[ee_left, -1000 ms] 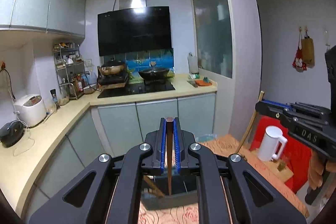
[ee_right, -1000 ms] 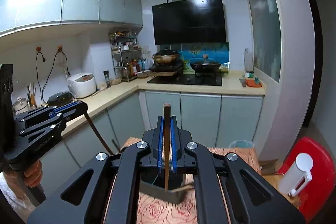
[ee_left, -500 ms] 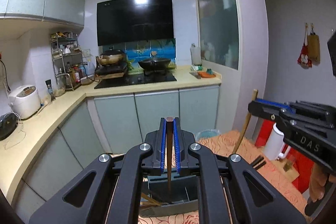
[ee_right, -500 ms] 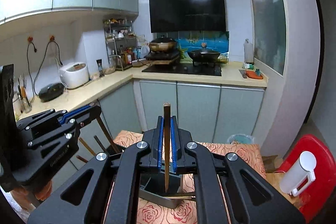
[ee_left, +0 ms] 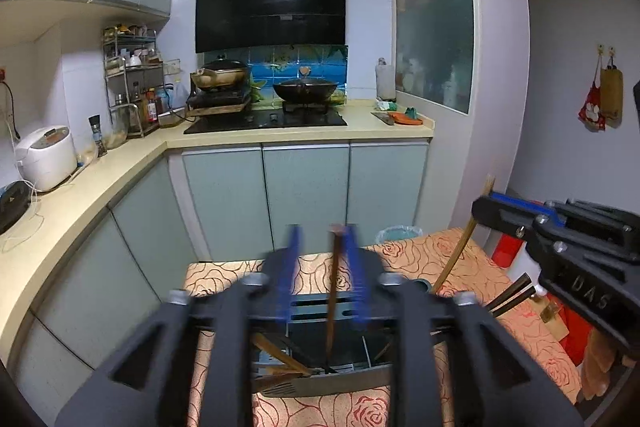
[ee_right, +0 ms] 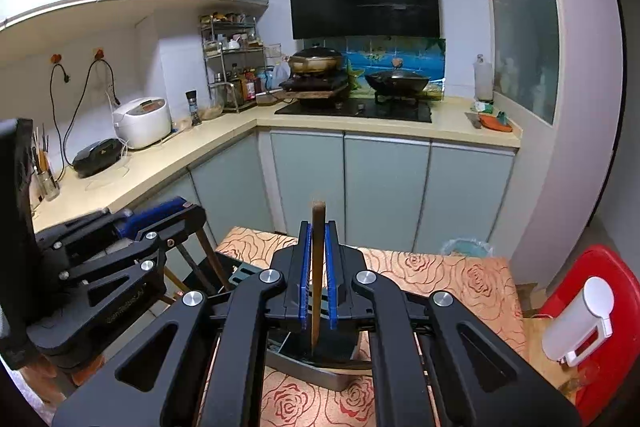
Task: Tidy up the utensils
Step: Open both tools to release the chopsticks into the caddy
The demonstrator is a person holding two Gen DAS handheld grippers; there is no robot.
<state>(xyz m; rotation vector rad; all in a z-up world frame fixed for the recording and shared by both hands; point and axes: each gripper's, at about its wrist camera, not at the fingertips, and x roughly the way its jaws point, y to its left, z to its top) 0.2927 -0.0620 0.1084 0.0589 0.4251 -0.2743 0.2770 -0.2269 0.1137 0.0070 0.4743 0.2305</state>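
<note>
The left gripper (ee_left: 323,273), its jaws just spread, frees its dark wooden chopstick (ee_left: 333,291) upright over the grey compartmented utensil holder (ee_left: 320,385) so it drops in, while the right gripper (ee_right: 316,277) pinches a second brown chopstick (ee_right: 317,267) for the same slot.

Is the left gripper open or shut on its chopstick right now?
Open. The left gripper has just been opening: its blue pads stand apart, with the chopstick loose beside the right-hand pad, tip in the utensil holder.

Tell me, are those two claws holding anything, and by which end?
The right gripper clamps a chopstick near its top end. The left gripper has just been opening; its chopstick stands loose between the jaws.
</note>
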